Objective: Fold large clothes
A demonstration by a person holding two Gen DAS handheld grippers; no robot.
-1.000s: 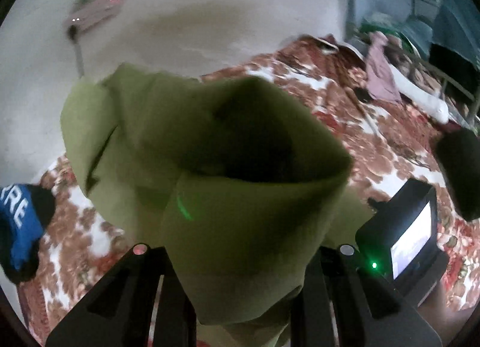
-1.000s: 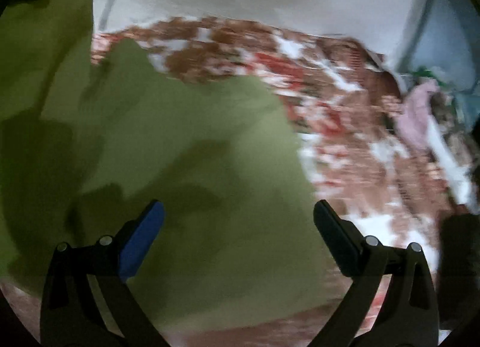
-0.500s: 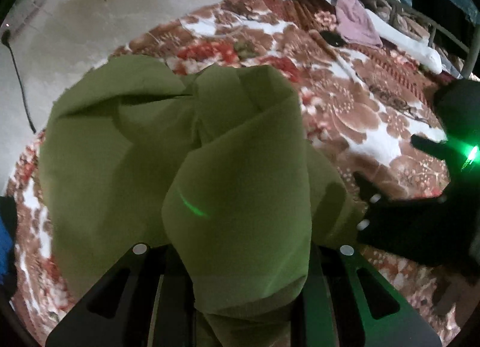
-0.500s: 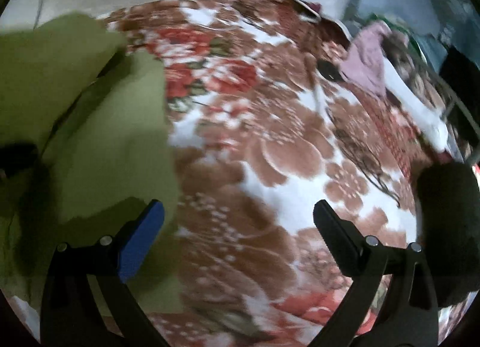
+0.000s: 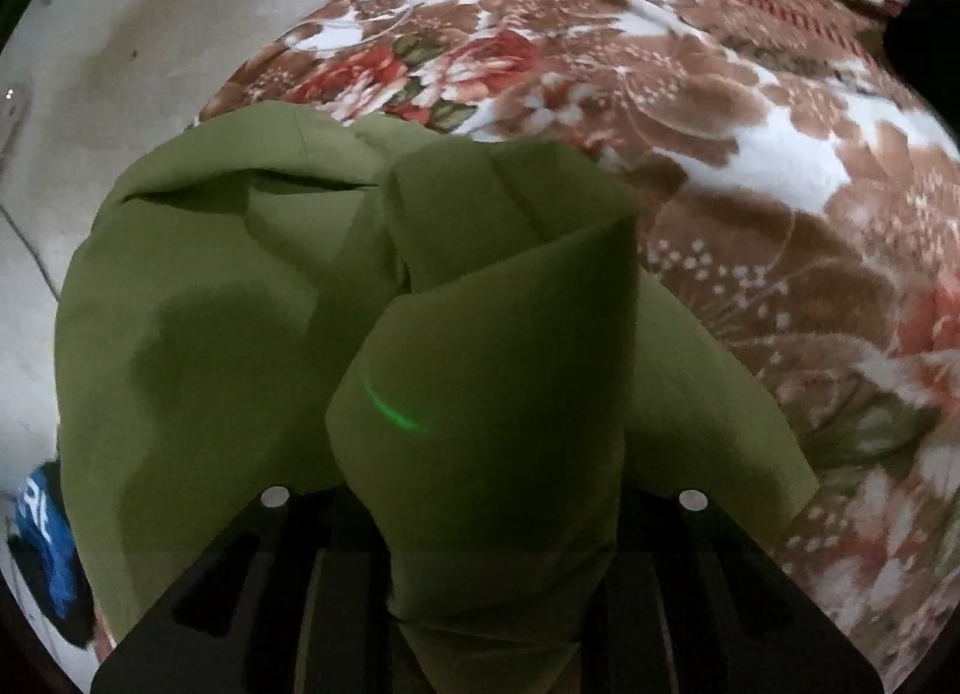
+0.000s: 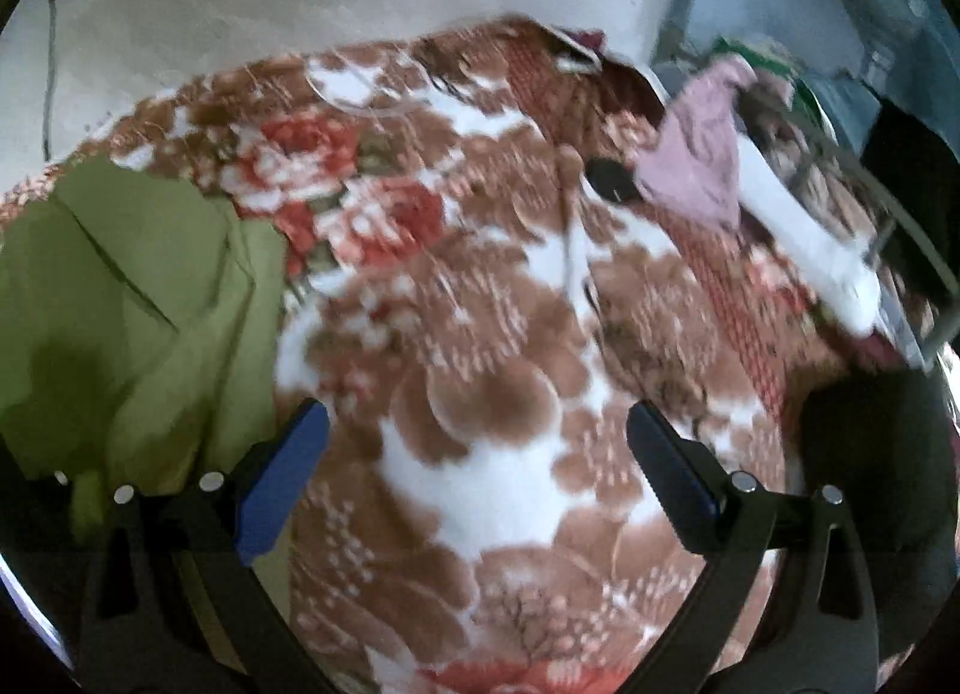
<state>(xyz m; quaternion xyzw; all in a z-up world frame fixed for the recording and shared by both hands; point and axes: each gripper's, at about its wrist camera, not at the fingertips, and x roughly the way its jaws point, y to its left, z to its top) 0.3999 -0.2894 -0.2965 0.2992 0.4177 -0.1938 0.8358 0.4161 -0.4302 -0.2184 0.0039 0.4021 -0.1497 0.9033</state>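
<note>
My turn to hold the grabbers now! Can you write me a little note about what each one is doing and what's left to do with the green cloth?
Left gripper: shut on a bunched fold of the green garment, which drapes forward over its fingers.
Right gripper: open, holding nothing, above the floral blanket; the garment lies off to its left.
Done: nothing neat yet; the garment is crumpled, with loose folds.
Left: spread it flat on the blanket, then fold it, probably using the right gripper for a free edge.

An olive-green garment (image 5: 240, 298) lies bunched in loose folds on the floral bed, one thick fold lifted up at its near edge.
</note>
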